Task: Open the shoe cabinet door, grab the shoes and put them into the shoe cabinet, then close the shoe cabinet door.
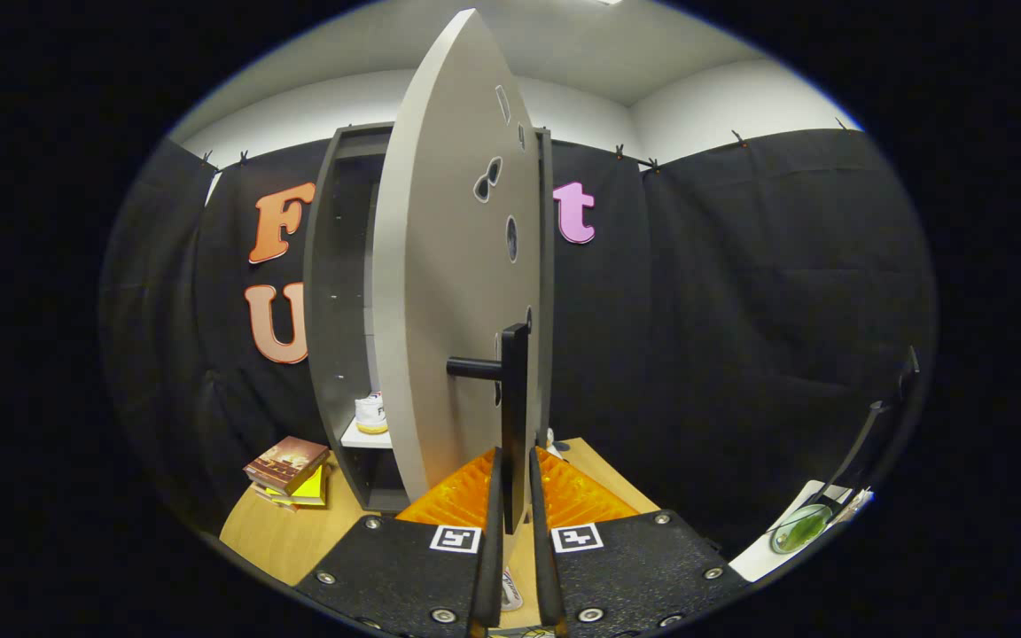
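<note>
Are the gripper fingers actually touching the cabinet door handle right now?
Touching. In the gripper view, the gripper has both fingers closed against the door handle, no gap visible either side.

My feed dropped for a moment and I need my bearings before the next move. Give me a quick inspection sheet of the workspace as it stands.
Surface: wooden table, bare wood in front of the cabinet.
Job's things: grey shoe cabinet standing on the table, door swung open towards the camera; one white shoe on the inner shelf.
Clutter: stack of books left of the cabinet.
Grippers: gripper with both fingers against the black door handle, the bar between them.
Cables: nothing seen.
Surroundings: black cloth wall clipped up behind, white wall above; a white board with a green round thing off to the right.
</note>
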Demonstrator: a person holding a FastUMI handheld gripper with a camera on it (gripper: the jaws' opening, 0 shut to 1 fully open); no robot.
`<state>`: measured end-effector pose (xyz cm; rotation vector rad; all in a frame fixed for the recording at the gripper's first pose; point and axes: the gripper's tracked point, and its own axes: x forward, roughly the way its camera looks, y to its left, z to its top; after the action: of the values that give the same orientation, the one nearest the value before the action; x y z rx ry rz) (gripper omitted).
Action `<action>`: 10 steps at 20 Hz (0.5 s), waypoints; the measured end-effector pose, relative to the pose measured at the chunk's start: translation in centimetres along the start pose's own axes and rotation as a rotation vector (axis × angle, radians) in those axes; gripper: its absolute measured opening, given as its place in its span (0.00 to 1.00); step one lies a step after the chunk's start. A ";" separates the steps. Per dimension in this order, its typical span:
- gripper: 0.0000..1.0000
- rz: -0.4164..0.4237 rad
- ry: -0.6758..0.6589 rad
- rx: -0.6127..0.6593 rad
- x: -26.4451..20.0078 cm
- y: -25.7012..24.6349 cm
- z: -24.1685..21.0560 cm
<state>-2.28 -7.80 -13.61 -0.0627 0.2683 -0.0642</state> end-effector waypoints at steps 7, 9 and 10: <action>0.14 -0.160 0.004 0.002 -0.1 -7.4 -0.8; 0.13 -0.203 0.002 0.012 -0.2 -9.7 -0.9; 0.12 -0.222 0.001 0.023 -0.3 -10.6 -1.1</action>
<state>-3.47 -18.42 -13.79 -0.0699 0.2604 -0.2879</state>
